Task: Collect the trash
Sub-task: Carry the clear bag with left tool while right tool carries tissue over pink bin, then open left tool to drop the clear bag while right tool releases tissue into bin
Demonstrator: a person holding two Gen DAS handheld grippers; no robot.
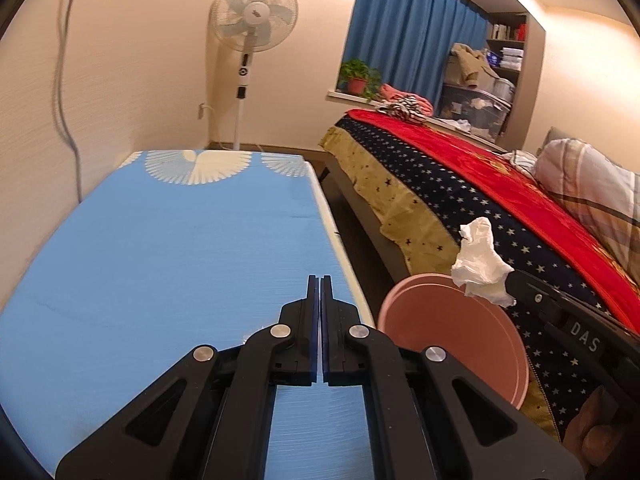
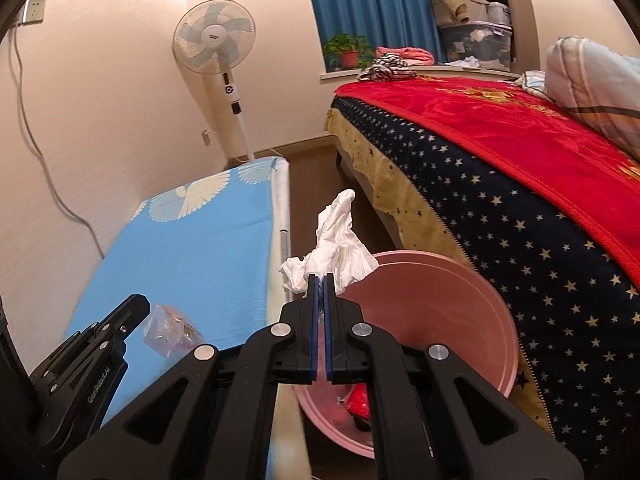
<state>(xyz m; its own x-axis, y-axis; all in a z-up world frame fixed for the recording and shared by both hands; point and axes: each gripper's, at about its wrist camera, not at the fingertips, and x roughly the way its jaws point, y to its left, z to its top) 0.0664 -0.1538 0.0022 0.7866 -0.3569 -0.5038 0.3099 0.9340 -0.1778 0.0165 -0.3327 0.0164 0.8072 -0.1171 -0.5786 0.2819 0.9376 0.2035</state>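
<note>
My right gripper [image 2: 320, 280] is shut on a crumpled white tissue [image 2: 340, 248] and holds it above the near rim of a pink bin [image 2: 440, 312]. The bin stands on the floor between the blue mat and the bed; red trash [image 2: 358, 400] lies inside it. In the left wrist view the tissue [image 1: 480, 264] hangs at the right gripper's tip over the pink bin [image 1: 452, 328]. My left gripper [image 1: 320, 280] is shut and empty in its own view, over the blue mat [image 1: 180, 248]. In the right wrist view a clear crumpled wrapper [image 2: 172, 330] shows blurred at the left gripper's tip [image 2: 132, 316].
A bed [image 2: 500, 168] with a red blanket and starred cover fills the right. A standing fan [image 1: 252, 28] is in the far corner. A potted plant [image 1: 358, 76] and clothes sit on the window sill. A cable [image 2: 44, 168] hangs on the left wall.
</note>
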